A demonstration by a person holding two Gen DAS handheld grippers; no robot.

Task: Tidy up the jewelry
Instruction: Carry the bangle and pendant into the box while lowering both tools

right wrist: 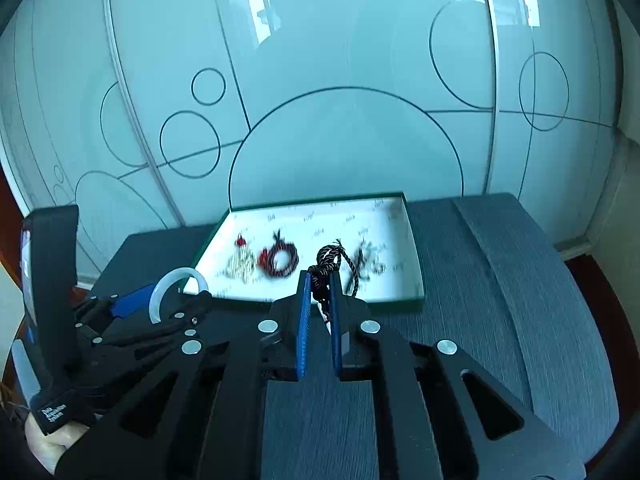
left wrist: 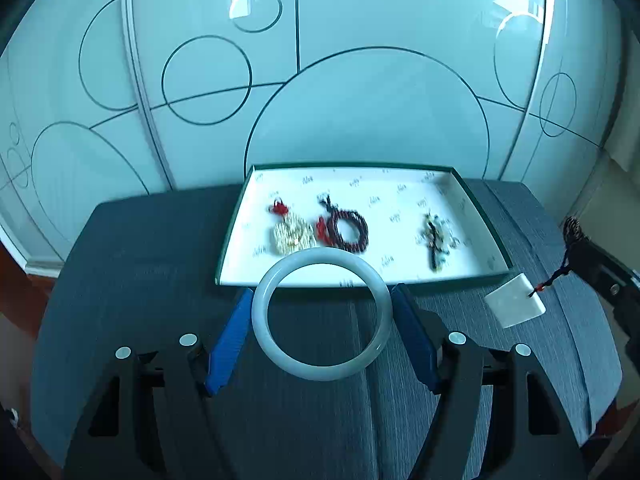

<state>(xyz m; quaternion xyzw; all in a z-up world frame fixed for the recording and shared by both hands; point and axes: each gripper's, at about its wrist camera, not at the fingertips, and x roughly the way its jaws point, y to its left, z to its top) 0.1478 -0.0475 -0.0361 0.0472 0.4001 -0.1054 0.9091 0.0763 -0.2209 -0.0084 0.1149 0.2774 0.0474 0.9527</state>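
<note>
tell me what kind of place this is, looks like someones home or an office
Probably a room in a home, though I can't be sure: a dark wood-grain table stands against frosted glass sliding doors etched with circles, like wardrobe doors, and a shallow green-edged tray holds beaded jewelry.

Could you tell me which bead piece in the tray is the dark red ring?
The middle bracelet, dark red and coiled in a ring; the left one is cream, the right one a greenish strand.

The tray (left wrist: 476, 216) has small dark marks printed all over its white inside, but they are too tiny and blurry to read. In the right wrist view, the black handle of the left gripper (right wrist: 176, 300) has a small white label low down; its words are too small to read for sure.
</note>
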